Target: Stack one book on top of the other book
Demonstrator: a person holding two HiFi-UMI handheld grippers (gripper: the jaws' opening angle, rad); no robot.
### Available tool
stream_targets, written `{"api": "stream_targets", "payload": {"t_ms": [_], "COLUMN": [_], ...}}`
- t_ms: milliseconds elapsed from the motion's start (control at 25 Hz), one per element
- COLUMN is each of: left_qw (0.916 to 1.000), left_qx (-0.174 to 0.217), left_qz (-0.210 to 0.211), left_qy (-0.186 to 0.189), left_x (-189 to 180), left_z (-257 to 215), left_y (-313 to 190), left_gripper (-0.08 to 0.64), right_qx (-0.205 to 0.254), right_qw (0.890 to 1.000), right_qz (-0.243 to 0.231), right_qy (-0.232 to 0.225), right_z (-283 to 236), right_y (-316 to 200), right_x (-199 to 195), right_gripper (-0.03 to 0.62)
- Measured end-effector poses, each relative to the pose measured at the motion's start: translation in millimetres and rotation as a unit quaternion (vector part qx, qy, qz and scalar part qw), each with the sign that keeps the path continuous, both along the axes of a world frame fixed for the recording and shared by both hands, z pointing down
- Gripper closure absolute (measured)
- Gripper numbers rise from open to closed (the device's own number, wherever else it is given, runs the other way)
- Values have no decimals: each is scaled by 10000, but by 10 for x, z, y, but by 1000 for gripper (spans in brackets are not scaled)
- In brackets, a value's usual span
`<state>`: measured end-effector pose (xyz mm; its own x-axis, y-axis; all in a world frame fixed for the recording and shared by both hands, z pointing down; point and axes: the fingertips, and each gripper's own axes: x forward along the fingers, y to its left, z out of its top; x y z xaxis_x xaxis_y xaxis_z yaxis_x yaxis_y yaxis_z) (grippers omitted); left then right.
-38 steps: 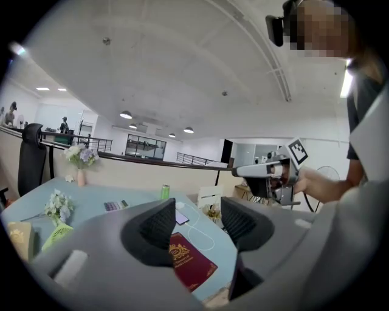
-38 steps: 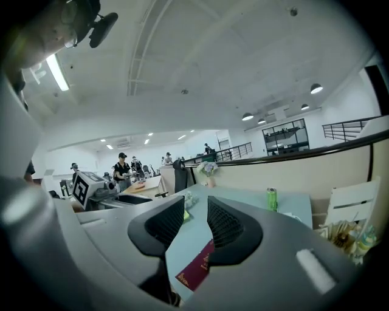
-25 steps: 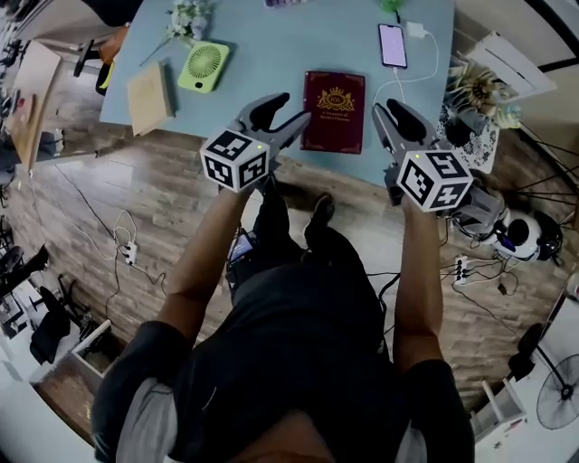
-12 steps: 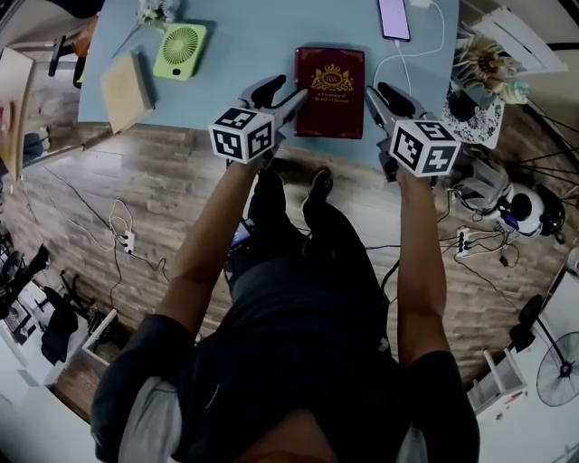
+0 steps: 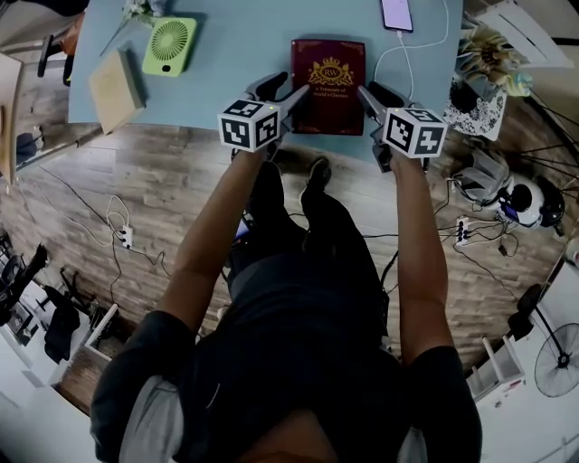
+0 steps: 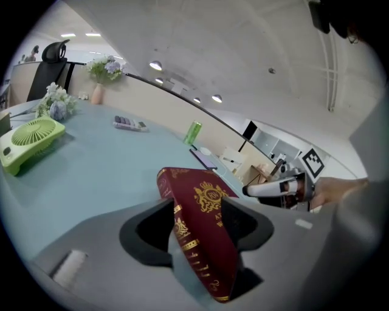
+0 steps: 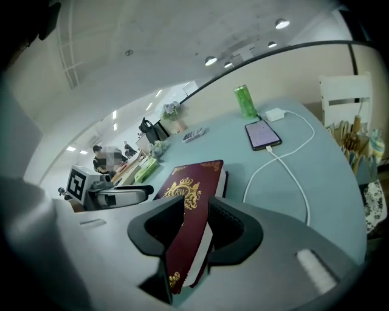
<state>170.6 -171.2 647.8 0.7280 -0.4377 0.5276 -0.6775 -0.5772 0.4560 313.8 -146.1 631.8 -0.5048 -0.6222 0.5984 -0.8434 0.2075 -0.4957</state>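
Grippers at the table's (image 5: 244,36) near edge: left gripper (image 5: 288,93) clamps the maroon book (image 5: 327,77) at 7 o'clock, right gripper (image 5: 369,92) at 5 o'clock, fingers narrowly parted. Tan book (image 5: 113,86) lies well apart at 9 o'clock, near the green fan (image 5: 168,45).

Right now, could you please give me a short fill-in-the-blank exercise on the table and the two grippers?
1. The left gripper and the right gripper each grip the red book, whose crest is ____ in colour.
2. The tan book lies beside the green ____.
3. The white cable links the white charger to the ____.
Missing words: gold; fan; phone.
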Motion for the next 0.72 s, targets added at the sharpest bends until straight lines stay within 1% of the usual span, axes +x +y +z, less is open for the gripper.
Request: {"api": "stream_targets", "payload": {"t_ms": [280, 360, 480, 600, 720], "left_qw": [9996, 9997, 9998, 9998, 9995], "left_qx": [-263, -246, -178, -44, 86], "left_qz": [33, -20, -116, -171, -257], "left_qy": [83, 73, 39, -93, -162], "left_x": [61, 56, 24, -24, -107], "left_z": [180, 214, 259, 246, 157], "left_y": [11, -4, -33, -61, -104], "left_gripper": [276, 278, 325, 333, 337], "right_qx": [-351, -379, -435, -505, -472], "right_qw": [9993, 9991, 9984, 9978, 9979], "right_qz": [-78, -7, 135, 175, 185], "right_qy": [-82, -192, -322, -388, -414], "right_z": [276, 314, 334, 285, 202], "right_y": [33, 44, 64, 88, 74], "right_x": [-87, -117, -100, -143, -227], "right_gripper": [489, 491, 491, 503, 514]}}
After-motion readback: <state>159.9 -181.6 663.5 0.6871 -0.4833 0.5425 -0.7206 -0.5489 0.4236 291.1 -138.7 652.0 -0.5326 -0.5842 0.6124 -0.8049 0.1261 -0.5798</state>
